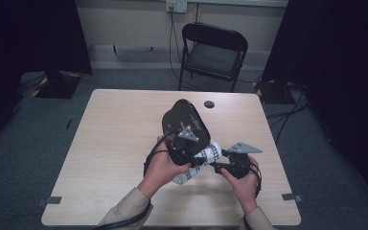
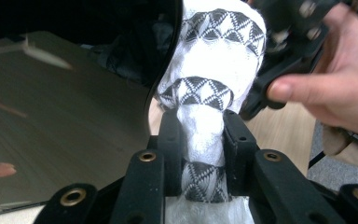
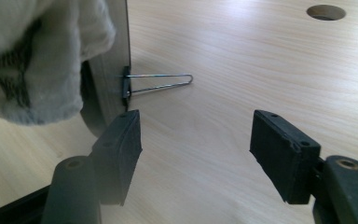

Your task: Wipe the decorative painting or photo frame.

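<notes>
The left hand-held gripper (image 1: 188, 143) is clenched on a white cloth (image 2: 204, 140) with black triangle bands, its two jaws pinching a bunched fold of it (the left gripper view shows the fabric squeezed narrow between the pads). The cloth (image 1: 206, 155) hangs just above the near-middle of the worktop (image 1: 115, 143), between the two hands, and bulges up against the edge of a dark, glossy plate (image 1: 184, 117) that stands tilted right behind the left hand-held gripper. In the left gripper view the plate (image 2: 65, 121) fills the left side, its curved rim touching the cloth. The right hand-held gripper (image 1: 230, 165) sits just right of the cloth, released: its jaws (image 3: 196, 149) stand well apart with only bare wood between them. Beyond its left jaw a thin wire loop (image 3: 161, 83) juts from the plate's edge, lying low over the worktop, and the cloth (image 3: 37, 70) hangs at that view's upper left. A round hole (image 1: 209, 104) lies in the far worktop, and a folding chair (image 1: 214, 52) stands beyond.
</notes>
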A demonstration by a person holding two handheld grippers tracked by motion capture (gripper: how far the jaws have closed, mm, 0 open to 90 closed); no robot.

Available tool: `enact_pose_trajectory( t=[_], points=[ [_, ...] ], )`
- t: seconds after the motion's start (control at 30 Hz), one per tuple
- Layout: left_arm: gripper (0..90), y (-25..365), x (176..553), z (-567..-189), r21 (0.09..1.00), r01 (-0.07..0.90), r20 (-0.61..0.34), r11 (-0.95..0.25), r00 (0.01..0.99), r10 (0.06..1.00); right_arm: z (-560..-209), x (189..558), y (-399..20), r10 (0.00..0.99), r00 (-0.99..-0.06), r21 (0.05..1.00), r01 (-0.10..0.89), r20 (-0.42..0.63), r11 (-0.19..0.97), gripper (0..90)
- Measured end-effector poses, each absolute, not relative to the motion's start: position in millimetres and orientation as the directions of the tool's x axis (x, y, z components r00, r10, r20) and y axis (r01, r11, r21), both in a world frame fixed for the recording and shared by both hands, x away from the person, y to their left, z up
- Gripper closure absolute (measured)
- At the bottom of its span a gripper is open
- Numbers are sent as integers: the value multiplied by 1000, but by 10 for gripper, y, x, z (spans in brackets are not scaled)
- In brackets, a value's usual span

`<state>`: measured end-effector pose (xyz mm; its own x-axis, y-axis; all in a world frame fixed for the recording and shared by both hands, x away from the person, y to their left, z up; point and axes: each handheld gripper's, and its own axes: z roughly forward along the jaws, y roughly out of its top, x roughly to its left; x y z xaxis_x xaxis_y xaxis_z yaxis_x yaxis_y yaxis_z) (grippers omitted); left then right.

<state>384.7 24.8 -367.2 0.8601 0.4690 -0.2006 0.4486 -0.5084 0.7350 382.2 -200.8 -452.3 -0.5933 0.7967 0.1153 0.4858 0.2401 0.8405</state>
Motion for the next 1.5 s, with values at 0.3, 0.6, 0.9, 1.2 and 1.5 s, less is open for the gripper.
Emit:
enact_pose_trajectory(
  t=[0.3,0.6,0.9,1.2,1.5],
  points=[
    [728,216,3858,-3466,735,441,-191,-515,864,467,-4511,3786,-1909,758,-641,846,467,125,255,332],
    [730,207,3872,-3306,737,438,-180,-515,861,475,-4497,3768,-1897,725,-671,849,466,156,249,331],
    [731,183,3886,-3161,751,432,-178,-500,861,476,-4494,3750,-1841,705,-696,850,448,138,276,340],
    [731,217,3929,-3067,758,440,-184,-481,852,489,-4534,3759,-1709,667,-728,856,439,159,274,469],
    [731,233,3979,-2963,762,451,-190,-465,841,506,-4560,3783,-1642,648,-739,870,429,184,243,676]
  ],
)
